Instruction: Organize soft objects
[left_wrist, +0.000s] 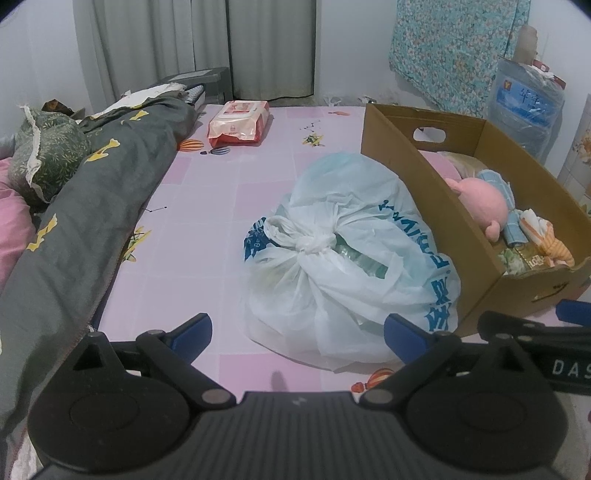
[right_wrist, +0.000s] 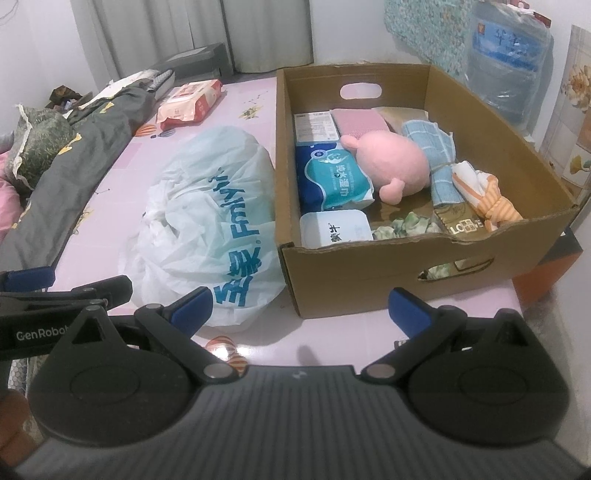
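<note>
1. While both tools hovered low over the bed, we had the left gripper (left_wrist: 297, 334) spread wide with nothing between its blue pads, and the right gripper (right_wrist: 299, 308) just as wide and just as bare.
2. Directly ahead of the left gripper lay the knotted white plastic bag (left_wrist: 347, 258), resting on the pink bedsheet (left_wrist: 221, 206) and pressed against the side wall of the cardboard box (right_wrist: 424, 269).
3. Ahead of the right gripper stood that box, holding a pink plush toy (right_wrist: 391, 162), a blue wet-wipes pack (right_wrist: 332, 177), a blue checked cloth (right_wrist: 428, 140) and an orange striped cloth (right_wrist: 491, 203).
4. Farther off, a red-and-white wipes pack (left_wrist: 240, 122) lay alone near the head of the bed, well apart from the box, beside the grey duvet (left_wrist: 92, 206).
5. We judged the bag the likely next item, and the risks were these: thin plastic could tear or slip if pinched on a loose fold instead of the knot; the bulky bag could catch on the box rim and tip or shove the box toward the bed's edge; and it might crush or bury the plush toy, since little free room remained inside.
</note>
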